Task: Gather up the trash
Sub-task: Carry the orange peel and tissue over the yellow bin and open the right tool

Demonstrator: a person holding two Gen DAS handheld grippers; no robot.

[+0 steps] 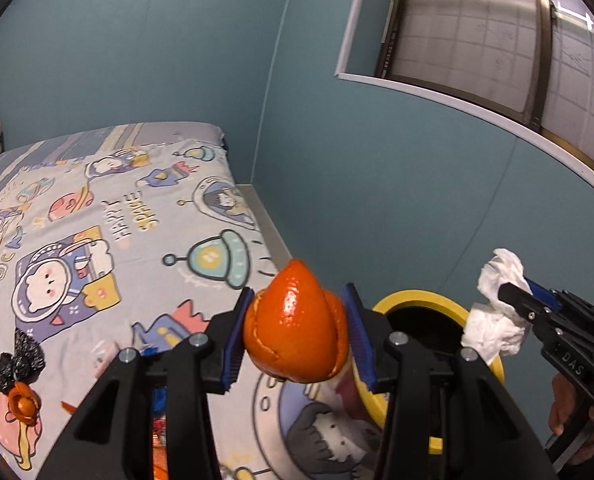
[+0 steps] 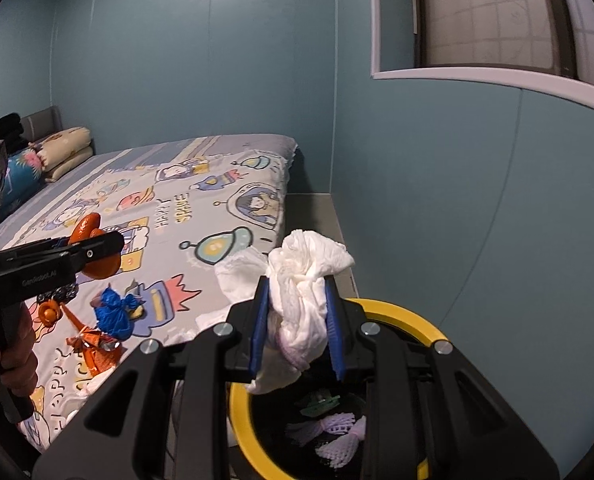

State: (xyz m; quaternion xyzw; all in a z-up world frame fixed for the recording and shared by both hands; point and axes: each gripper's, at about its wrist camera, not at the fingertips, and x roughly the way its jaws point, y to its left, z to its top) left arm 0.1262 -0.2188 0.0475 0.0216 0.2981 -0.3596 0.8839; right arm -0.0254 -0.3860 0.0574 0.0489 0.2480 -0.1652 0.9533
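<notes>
My left gripper (image 1: 297, 330) is shut on an orange peel (image 1: 295, 320), held above the edge of the bed (image 1: 97, 216). My right gripper (image 2: 297, 334) is shut on a crumpled white tissue (image 2: 305, 300), over the yellow-rimmed trash bin (image 2: 401, 312). From the left wrist view the right gripper (image 1: 517, 300) and its tissue (image 1: 493, 308) hang just right of the bin rim (image 1: 417, 296). From the right wrist view the left gripper (image 2: 97, 254) with the orange peel (image 2: 87, 228) is at the left, over the bed.
The cartoon bedsheet (image 2: 169, 216) holds more trash: a small peel piece (image 1: 25, 402), a black wrapper (image 1: 19, 360), a blue wad (image 2: 115, 312), orange wrappers (image 2: 97, 352). The bin holds white foam nets (image 2: 337, 436). Teal walls, a window (image 1: 477, 32) and pillows (image 2: 67, 152) surround the bed.
</notes>
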